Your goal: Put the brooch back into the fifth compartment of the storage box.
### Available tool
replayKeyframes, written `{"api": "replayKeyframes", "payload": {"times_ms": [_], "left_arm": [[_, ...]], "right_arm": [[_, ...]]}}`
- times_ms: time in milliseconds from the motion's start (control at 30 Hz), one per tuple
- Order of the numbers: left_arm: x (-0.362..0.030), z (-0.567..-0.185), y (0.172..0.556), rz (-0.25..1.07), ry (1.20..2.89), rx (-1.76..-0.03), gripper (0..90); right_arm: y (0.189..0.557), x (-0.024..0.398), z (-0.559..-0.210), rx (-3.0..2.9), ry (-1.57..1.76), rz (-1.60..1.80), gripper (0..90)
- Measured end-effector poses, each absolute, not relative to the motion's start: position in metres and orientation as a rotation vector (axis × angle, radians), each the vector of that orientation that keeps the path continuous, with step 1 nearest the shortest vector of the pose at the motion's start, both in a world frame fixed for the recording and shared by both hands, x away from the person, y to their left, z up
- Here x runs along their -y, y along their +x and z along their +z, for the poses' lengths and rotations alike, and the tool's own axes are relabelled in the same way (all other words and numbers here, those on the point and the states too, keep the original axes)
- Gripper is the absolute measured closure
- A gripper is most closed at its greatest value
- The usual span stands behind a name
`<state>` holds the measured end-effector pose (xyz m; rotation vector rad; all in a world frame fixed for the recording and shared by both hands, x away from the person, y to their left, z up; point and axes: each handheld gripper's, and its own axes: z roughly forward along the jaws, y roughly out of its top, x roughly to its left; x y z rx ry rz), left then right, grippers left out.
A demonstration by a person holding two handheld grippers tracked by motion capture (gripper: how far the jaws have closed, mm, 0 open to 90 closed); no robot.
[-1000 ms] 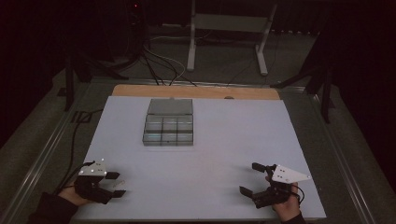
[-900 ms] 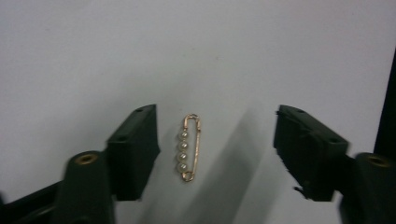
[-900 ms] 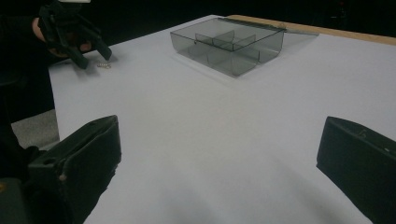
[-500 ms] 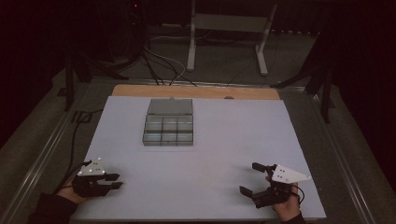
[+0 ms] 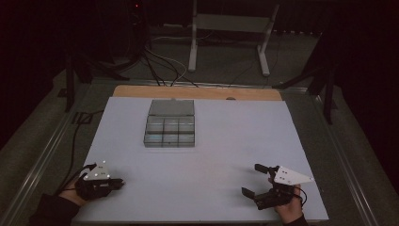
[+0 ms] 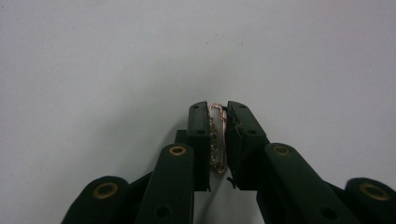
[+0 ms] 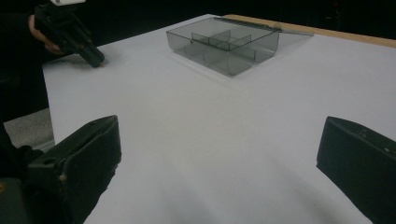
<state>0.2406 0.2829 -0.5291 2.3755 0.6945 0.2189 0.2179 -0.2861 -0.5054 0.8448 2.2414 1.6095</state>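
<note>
The white table (image 5: 207,155) carries a clear compartment box (image 5: 170,123) at its far middle, lid open. The right gripper (image 5: 258,181) rests near the front right, jaws wide and empty. The left gripper (image 5: 117,183), low at the front left, has just closed its jaws on a thin beaded pin (image 6: 217,140). Held so narrowly, the pin could slip or twist out when lifted.

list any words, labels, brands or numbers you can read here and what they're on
None can be read.
The clear compartment box carries no label or print.
The grey plate on the left claw has small white dots, no lettering.
The grey plate on the right claw has dark dots, no text.
The white table sheet is unmarked.
</note>
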Motion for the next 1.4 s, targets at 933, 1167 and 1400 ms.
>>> {"api": "replayKeyframes", "payload": {"times_ms": [933, 1167, 1400], "left_arm": [[-0.278, -0.513, 0.247, 0.166, 2.298, -0.682, 88.1], [-0.274, -0.509, 0.252, 0.153, 2.281, -0.669, 88.1], [-0.270, -0.507, 0.258, 0.135, 2.262, -0.666, 88.1]], "right_arm": [[0.219, 0.286, -0.506, -2.247, 0.854, 1.606, 0.0], [0.219, 0.286, -0.506, -2.246, 0.853, 1.605, 0.0], [0.219, 0.286, -0.507, -2.245, 0.853, 1.610, 0.0]]}}
